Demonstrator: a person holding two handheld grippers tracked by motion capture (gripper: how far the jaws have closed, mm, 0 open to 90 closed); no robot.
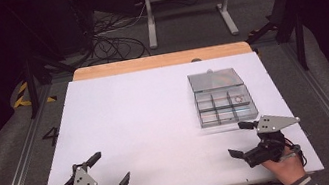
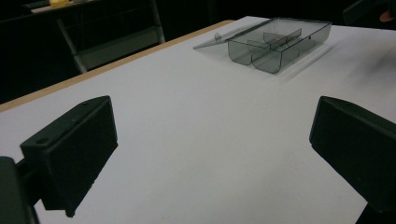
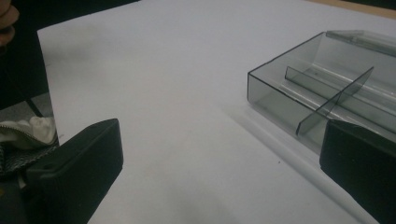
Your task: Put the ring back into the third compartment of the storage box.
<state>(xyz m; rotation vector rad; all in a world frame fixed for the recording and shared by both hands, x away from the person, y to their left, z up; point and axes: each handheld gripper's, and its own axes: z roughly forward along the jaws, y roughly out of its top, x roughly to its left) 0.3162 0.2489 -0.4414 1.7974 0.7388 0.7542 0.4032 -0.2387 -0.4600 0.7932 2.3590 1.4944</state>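
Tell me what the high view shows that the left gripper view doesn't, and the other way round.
The high view alone takes in both grippers from above, the left gripper and the right gripper, each with fingers spread, plus a small ring in one compartment of the box. The left gripper view alone shows, from low down, how the box's side wall stands up from the table and how its opened lid slopes down behind. Both share the clear compartment box and the white table.
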